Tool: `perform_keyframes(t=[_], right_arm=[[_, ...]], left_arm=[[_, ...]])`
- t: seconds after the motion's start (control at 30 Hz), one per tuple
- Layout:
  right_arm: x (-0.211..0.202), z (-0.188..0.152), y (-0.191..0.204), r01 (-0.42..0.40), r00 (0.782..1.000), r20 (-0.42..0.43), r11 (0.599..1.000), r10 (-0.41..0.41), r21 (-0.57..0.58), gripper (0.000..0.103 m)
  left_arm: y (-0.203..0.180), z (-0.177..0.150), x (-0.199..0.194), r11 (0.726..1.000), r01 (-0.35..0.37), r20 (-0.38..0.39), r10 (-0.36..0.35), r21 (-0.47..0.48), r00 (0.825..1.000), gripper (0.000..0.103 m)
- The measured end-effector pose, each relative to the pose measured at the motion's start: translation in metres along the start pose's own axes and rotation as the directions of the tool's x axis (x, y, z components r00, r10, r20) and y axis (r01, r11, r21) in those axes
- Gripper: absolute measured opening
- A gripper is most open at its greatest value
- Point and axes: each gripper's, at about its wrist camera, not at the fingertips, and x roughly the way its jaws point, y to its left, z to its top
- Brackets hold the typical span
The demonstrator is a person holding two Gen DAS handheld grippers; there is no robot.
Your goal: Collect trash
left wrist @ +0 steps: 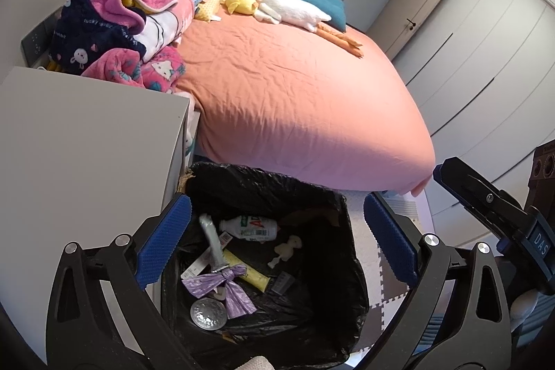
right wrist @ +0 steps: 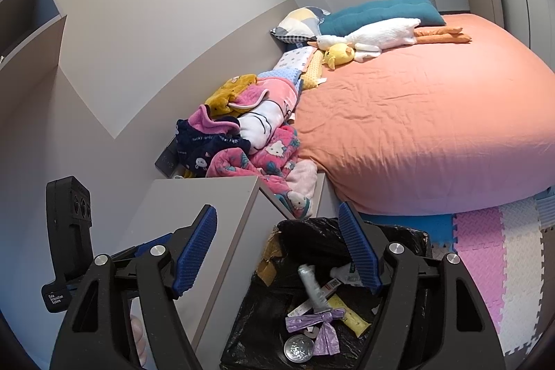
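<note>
Beside the bed (left wrist: 295,99), your left gripper (left wrist: 277,241) and right gripper (right wrist: 277,252) gape empty over the bin (left wrist: 333,196); pinch its light, slippery liner near the rim.

Lighting: soft, even daylight, moderately bright; source lies off to one side, not itself in view. A paler lit band crosses the near end of the bed (left wrist: 305,99), the sheet behind it in gentle shade; the same band shows in the right wrist view.
Shadows: diffuse, no hard edges. The bin liner (left wrist: 277,189) is the darkest area, its folds nearly lost in black.
Glare: small glints on a round foil disc (left wrist: 208,314) in the bin; no blown-out patches.
Sharpness: centre crisp, sheet wrinkles legible; no motion blur.
Distortion: strong fisheye in both views; walls, wardrobe doors (left wrist: 485,65) and door frame bow outward; black vignette at all corners.
</note>
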Motion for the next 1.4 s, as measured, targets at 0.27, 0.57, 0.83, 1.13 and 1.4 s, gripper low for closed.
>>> perform_keyframes(t=[0.27, 0.57, 0.83, 1.13, 1.4], right_arm=[[0.0, -0.001, 0.002, 0.0, 1.0, -0.002, 1.0, -0.001, -0.003, 0.073], [0.001, -0.003, 0.006, 0.001, 1.0, -0.001, 1.0, -0.001, -0.005, 0.073], [0.001, -0.003, 0.006, 0.001, 1.0, 0.0, 1.0, -0.001, -0.005, 0.073], [0.002, -0.003, 0.008, -0.001, 1.0, -0.001, 1.0, 0.001, -0.008, 0.073], [0.003, -0.003, 0.011, -0.002, 1.0, -0.002, 1.0, 0.002, -0.01, 0.073]], left_arm=[[-0.001, -0.002, -0.002, 1.0, 0.001, 0.0, -0.001, 0.002, 1.0, 0.096], [-0.001, -0.002, -0.005, 1.0, 0.017, 0.012, -0.017, 0.002, 1.0, 0.096], [-0.001, -0.003, -0.006, 1.0, 0.019, 0.01, -0.019, 0.002, 1.0, 0.096], [-0.001, -0.002, -0.006, 1.0, 0.016, 0.011, -0.016, 0.004, 1.0, 0.096], [-0.001, -0.001, -0.006, 1.0, 0.016, 0.007, -0.016, 0.007, 1.0, 0.096]])
